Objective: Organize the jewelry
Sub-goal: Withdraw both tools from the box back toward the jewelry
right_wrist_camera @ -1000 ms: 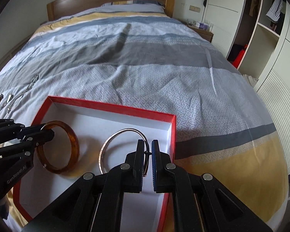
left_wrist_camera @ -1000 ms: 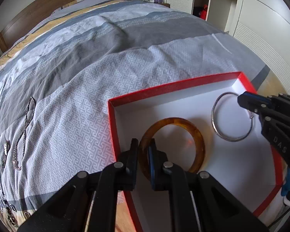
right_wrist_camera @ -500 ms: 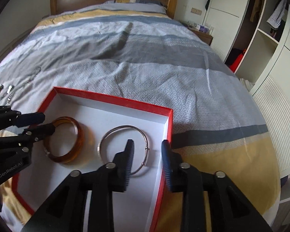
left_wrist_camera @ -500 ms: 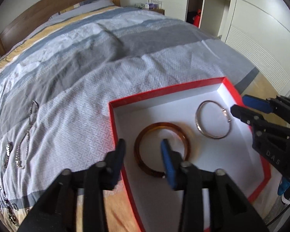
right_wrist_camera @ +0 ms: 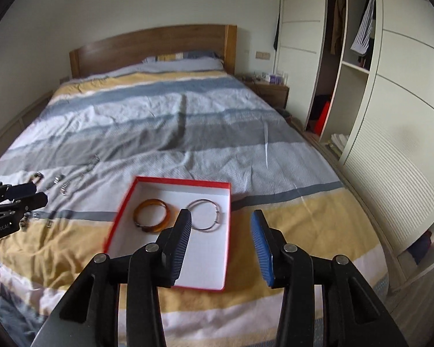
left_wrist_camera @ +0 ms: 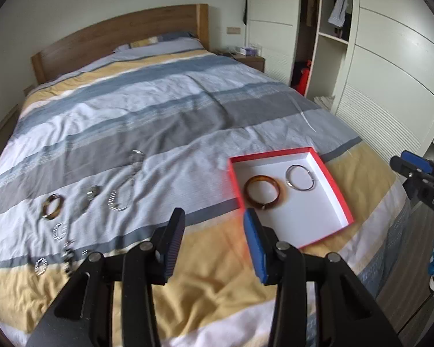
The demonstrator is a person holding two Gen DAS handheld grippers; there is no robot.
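Observation:
A red-rimmed white box [left_wrist_camera: 337, 193] [right_wrist_camera: 225, 260] lies on the bed's near end. In it lie an amber bangle [left_wrist_camera: 263, 191] [right_wrist_camera: 153, 212] and a thin silver bangle [left_wrist_camera: 301, 177] [right_wrist_camera: 207, 214], side by side. My left gripper [left_wrist_camera: 214, 237] is open and empty, raised well back from the box. My right gripper [right_wrist_camera: 221, 235] is open and empty, above the box's near edge. Loose jewelry lies on the bedspread to the left: a brown bangle [left_wrist_camera: 52, 206], a silver chain [left_wrist_camera: 128, 185] and several small pieces [left_wrist_camera: 60, 230].
The striped bedspread [left_wrist_camera: 159, 115] covers the whole bed, with a wooden headboard [right_wrist_camera: 147, 46] at the far end. White wardrobes [right_wrist_camera: 390, 115] stand along the right side, and a nightstand [right_wrist_camera: 270, 89] sits beside the headboard.
Both grippers let go of their bangles, opened wide and pulled up and back from the box. The amber and silver bangles now lie loose in the box.

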